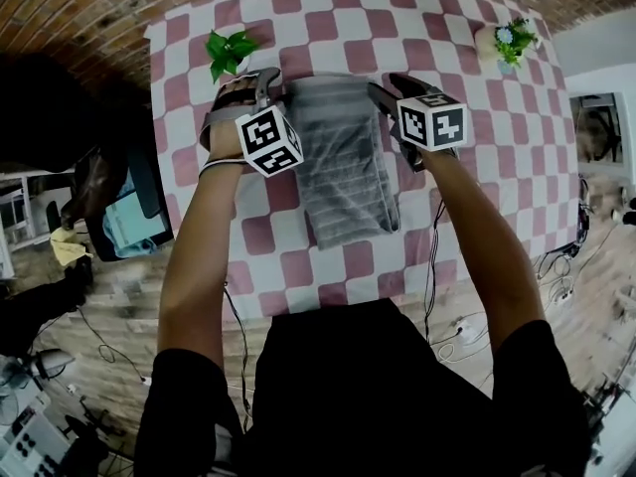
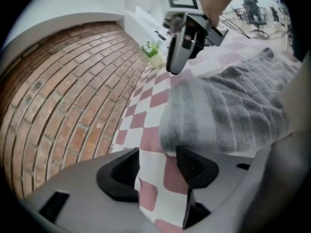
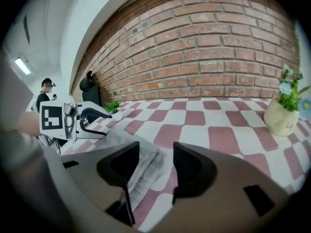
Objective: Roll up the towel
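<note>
A grey striped towel [image 1: 343,157] lies folded lengthwise on the pink-and-white checked tablecloth [image 1: 467,177]. My left gripper [image 1: 266,85] is at the towel's far left corner and my right gripper [image 1: 384,87] at its far right corner. In the left gripper view the left gripper [image 2: 156,154] is open over bare cloth, and the towel's thick edge [image 2: 223,115] lies just beyond its right pad. In the right gripper view the right gripper [image 3: 154,149] is open, with the towel's edge [image 3: 146,169] lying low between the jaws, apart from the pads.
A small green plant [image 1: 229,50] stands at the table's far left, close to the left gripper. A cream pot of flowers [image 1: 505,43] stands at the far right. Brick surface [image 1: 89,18] lies beyond the table's far edge. A person [image 3: 46,93] stands in the distance.
</note>
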Demonstrator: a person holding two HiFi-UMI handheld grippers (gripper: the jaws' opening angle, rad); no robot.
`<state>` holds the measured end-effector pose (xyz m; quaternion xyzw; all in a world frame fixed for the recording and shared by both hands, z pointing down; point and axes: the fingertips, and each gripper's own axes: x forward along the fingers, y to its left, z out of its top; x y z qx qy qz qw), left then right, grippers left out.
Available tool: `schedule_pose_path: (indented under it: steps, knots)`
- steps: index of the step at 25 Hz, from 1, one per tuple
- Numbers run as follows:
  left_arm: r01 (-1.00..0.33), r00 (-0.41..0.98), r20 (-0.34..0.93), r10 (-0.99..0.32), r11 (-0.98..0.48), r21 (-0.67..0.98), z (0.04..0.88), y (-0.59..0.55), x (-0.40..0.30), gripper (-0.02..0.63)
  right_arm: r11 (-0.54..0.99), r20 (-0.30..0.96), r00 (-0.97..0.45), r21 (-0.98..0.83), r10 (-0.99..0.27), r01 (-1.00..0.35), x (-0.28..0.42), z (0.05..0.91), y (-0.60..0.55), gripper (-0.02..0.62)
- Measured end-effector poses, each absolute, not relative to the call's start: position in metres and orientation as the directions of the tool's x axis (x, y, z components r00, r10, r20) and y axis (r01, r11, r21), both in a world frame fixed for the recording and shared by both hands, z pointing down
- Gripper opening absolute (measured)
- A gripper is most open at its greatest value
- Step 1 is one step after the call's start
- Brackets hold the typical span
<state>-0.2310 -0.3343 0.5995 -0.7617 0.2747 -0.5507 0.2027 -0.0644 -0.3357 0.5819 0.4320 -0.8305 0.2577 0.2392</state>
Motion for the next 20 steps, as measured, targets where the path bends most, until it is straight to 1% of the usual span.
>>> schedule_pose_path:
  steps: [1,4,6,8,11,14,16,20]
  knots:
    - [-0.260,0.256,0.713,-0.652,-0.757,-0.599,0.592,-0.331,-0.235,0.250,0.516,0.588,-0.530,-0.213,-0.611,-0.830,-0.061,0.573,-0.334,0.197]
    - [-0.424,0.310,0.680,-0.665,-0.737,-0.527,0.568,-0.302,-0.244,0.267,0.657,0.503,-0.631,-0.154,-0.591,-0.738,-0.061,0.543,-0.309,0.219]
    - [-0.511,0.354,0.672,-0.650,-0.736,-0.443,0.558,-0.264,-0.245,0.267,0.770,0.484,-0.702,-0.088,-0.522,-0.633,-0.066,0.531,-0.275,0.252]
    - [-0.557,0.383,0.683,-0.622,-0.745,-0.367,0.559,-0.218,-0.242,0.265,0.862,0.497,-0.759,-0.043,-0.421,-0.506,-0.070,0.529,-0.230,0.255]
    - [-0.543,0.412,0.725,-0.552,-0.788,-0.291,0.572,-0.145,-0.229,0.249,0.950,0.538,-0.802,-0.005,-0.260,-0.311,-0.079,0.538,-0.159,0.258]
    - [-0.518,0.444,0.755,-0.481,-0.826,-0.222,0.584,-0.086,-0.212,0.248,0.987,0.583,-0.801,0.011,-0.138,-0.162,-0.085,0.552,-0.096,0.262]
    - [-0.520,0.459,0.763,-0.455,-0.834,-0.185,0.590,-0.059,-0.201,0.235,0.995,0.626,-0.775,0.028,-0.088,-0.091,-0.084,0.563,-0.064,0.270]
    - [-0.485,0.459,0.782,-0.421,-0.857,-0.177,0.599,-0.023,-0.184,0.232,0.991,0.707,-0.706,0.121,-0.045,0.058,-0.082,0.591,-0.020,0.272]
